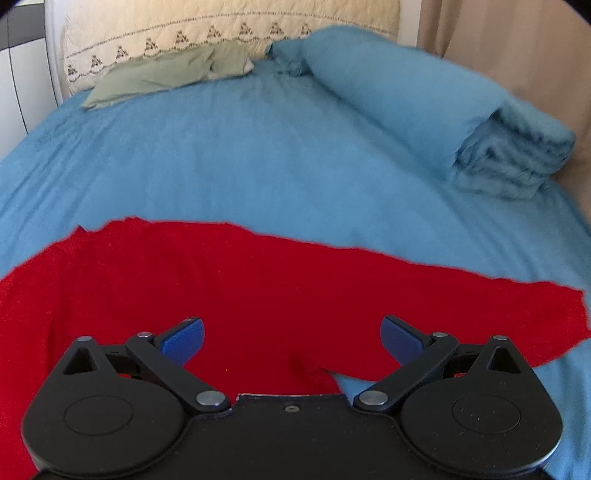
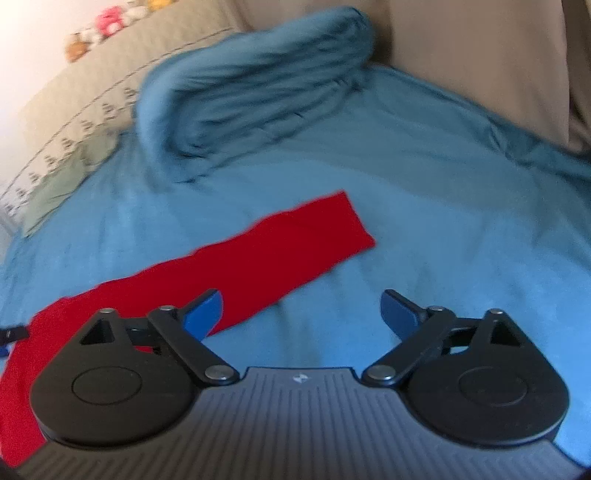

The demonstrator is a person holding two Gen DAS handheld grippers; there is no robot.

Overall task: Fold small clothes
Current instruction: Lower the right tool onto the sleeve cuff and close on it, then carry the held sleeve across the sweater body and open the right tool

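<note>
A red garment [image 1: 258, 291] lies spread flat on the blue bed sheet [image 1: 258, 158]. My left gripper [image 1: 291, 339] hovers over its near part, open, blue pads wide apart with nothing between them. In the right wrist view a long red sleeve or leg of the garment [image 2: 280, 247] stretches away to the upper right. My right gripper [image 2: 301, 314] is open above the sheet just right of that strip, its left pad over the red cloth. A bit of the left gripper shows at the far left edge [image 2: 11, 334].
A rolled blue duvet [image 1: 443, 110] lies along the right side of the bed, by a beige wall. A folded green cloth [image 1: 166, 72] and a cream quilted pillow [image 1: 221, 26] sit at the headboard. Small plush toys [image 2: 107, 22] line the far ledge.
</note>
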